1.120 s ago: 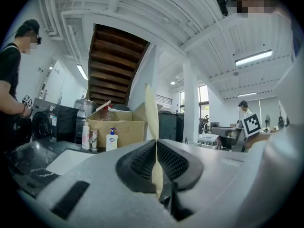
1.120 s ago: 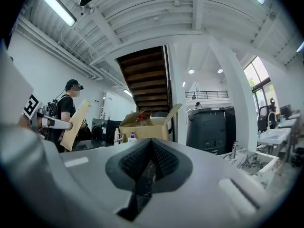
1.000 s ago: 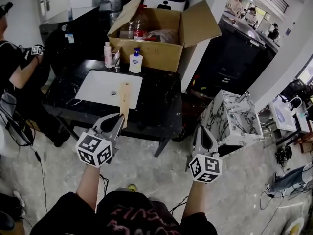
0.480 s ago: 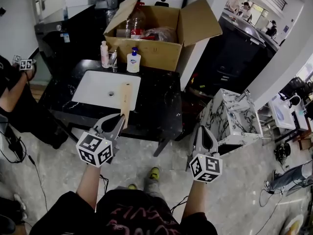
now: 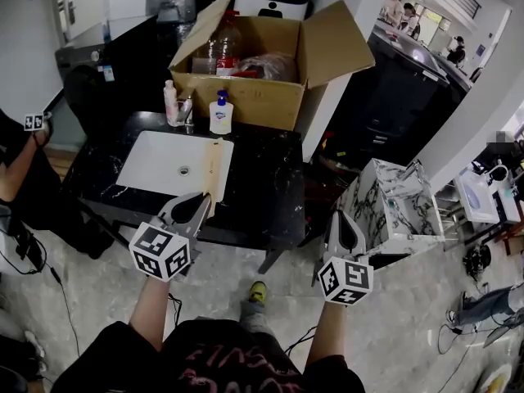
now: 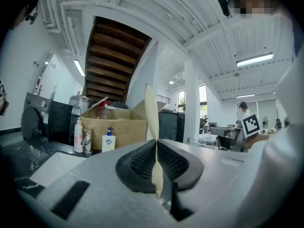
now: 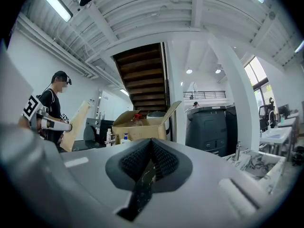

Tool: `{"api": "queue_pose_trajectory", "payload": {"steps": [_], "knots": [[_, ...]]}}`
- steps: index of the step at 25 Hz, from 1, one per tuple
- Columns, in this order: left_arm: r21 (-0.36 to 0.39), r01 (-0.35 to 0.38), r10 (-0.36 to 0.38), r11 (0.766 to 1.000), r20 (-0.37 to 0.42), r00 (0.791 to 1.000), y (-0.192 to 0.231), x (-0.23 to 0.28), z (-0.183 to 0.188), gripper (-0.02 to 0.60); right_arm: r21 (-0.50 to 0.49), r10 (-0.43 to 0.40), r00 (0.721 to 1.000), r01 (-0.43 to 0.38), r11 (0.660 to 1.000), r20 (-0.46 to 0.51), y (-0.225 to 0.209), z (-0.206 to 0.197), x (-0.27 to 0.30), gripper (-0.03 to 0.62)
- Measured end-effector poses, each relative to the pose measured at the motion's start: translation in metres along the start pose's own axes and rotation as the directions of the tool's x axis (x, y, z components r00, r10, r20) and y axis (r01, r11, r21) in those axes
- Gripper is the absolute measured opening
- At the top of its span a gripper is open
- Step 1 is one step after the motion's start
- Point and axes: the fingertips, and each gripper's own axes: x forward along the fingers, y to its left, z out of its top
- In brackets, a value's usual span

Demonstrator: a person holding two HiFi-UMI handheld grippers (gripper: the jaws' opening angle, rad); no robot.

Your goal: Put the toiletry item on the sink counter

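My left gripper [image 5: 200,198] is shut on a long flat beige wooden piece [image 5: 214,166], which sticks forward over the front edge of the black marble sink counter [image 5: 266,178]. In the left gripper view that piece [image 6: 151,122] stands edge-on, pinched between the closed pads. The white basin [image 5: 164,160] lies just left of it. My right gripper [image 5: 339,218] is shut with nothing in it, over the floor to the right of the counter. Its pads [image 7: 142,161] meet with no gap.
A pump soap bottle [image 5: 219,113], a pink bottle [image 5: 169,101] and a faucet [image 5: 185,110] stand at the counter's back edge. Behind them is an open cardboard box [image 5: 270,60] with bottles inside. A person [image 5: 16,166] stands at the left. A marble stand [image 5: 391,203] is at the right.
The counter has slid slightly right and lower in the head view. The person at the left has drawn back toward the frame edge. Both grippers keep their state.
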Motion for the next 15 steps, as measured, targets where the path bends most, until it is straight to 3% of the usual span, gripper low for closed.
{"api": "queue_pose_trajectory", "payload": {"steps": [15], "knots": [[-0.011,-0.070,0.069,0.998,-0.036,0.997,0.040,0.088,-0.007,0.009,0.025,0.057,0.998,-0.056,0.998,-0.022,-0.043,-0.018,0.108,0.012]]}}
